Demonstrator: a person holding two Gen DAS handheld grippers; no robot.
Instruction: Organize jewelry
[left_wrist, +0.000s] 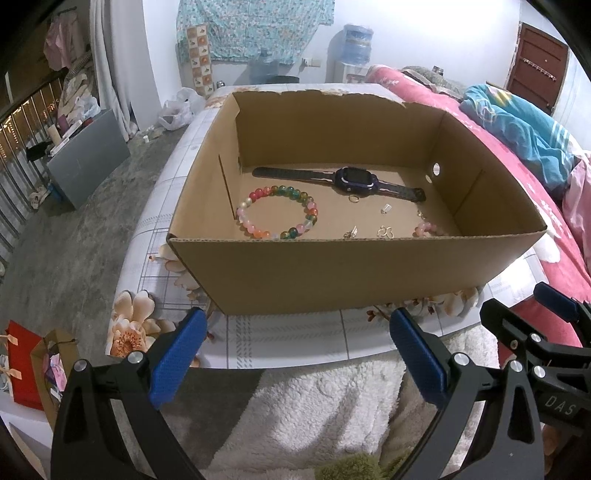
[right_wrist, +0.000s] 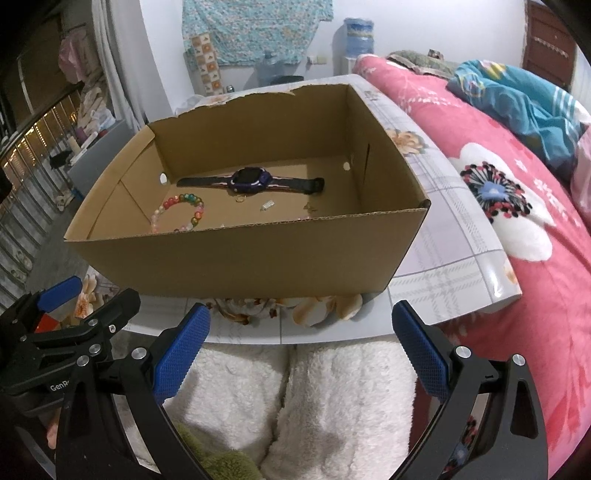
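Observation:
An open cardboard box (left_wrist: 332, 269) stands on a flowered table (left_wrist: 288, 336). Inside lie a dark purple watch (left_wrist: 351, 180), a multicolour bead bracelet (left_wrist: 277, 218), a small ring (left_wrist: 353, 199), several small earrings (left_wrist: 384, 231) and a pink bead piece (left_wrist: 424, 229) half hidden by the near wall. My left gripper (left_wrist: 295, 354) is open and empty, held before the box's near wall. My right gripper (right_wrist: 301, 354) is open and empty, also before the box (right_wrist: 240, 254). The watch (right_wrist: 251, 181) and the bracelet (right_wrist: 179, 214) show in the right wrist view too.
A bed with a pink flowered blanket (right_wrist: 517, 221) runs along the right of the table. White fleece-covered legs (right_wrist: 277, 406) are below the grippers. A grey cabinet (left_wrist: 88, 158) stands on the floor at left. Gift bags (left_wrist: 26, 362) sit at lower left.

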